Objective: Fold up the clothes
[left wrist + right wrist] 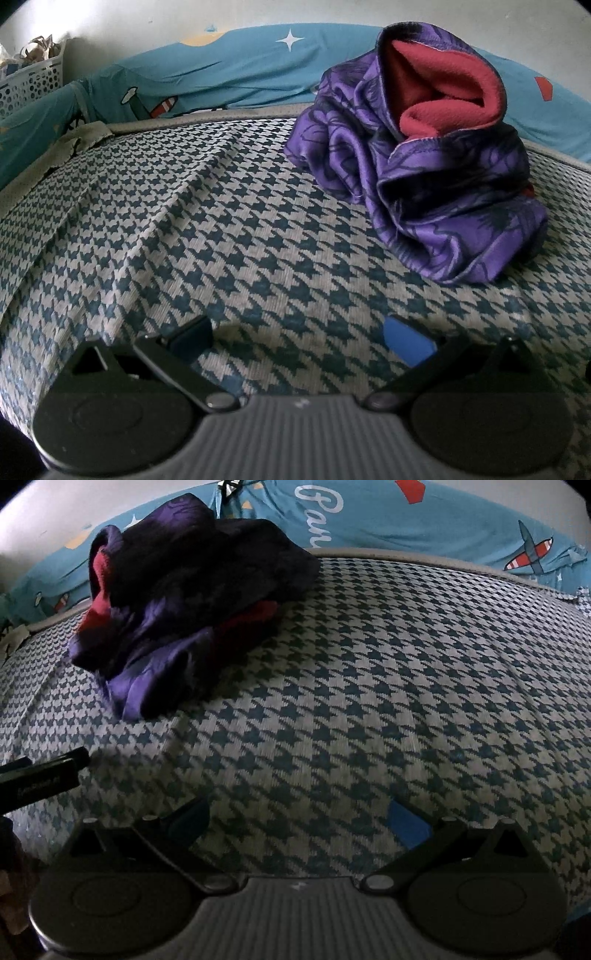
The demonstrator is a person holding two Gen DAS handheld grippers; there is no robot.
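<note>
The left gripper (299,334) points toward 12 o'clock with its fingers (406,338) spread wide and nothing between them. The right gripper (299,816) does likewise, fingers (408,823) apart and empty. In the right wrist view the left gripper's dark tips poke in at 9 o'clock.

Setting: home bedroom, likely a child's. Evidence: a houndstooth mat (229,236) covers a bed-like surface; a teal sheet (236,74) printed with stars, aeroplanes and cursive lettering runs along its far edge from 10 to 2 o'clock; a white perforated plastic basket (29,81) of oddments sits at 10 o'clock against a plain pale wall (110,22).
</note>
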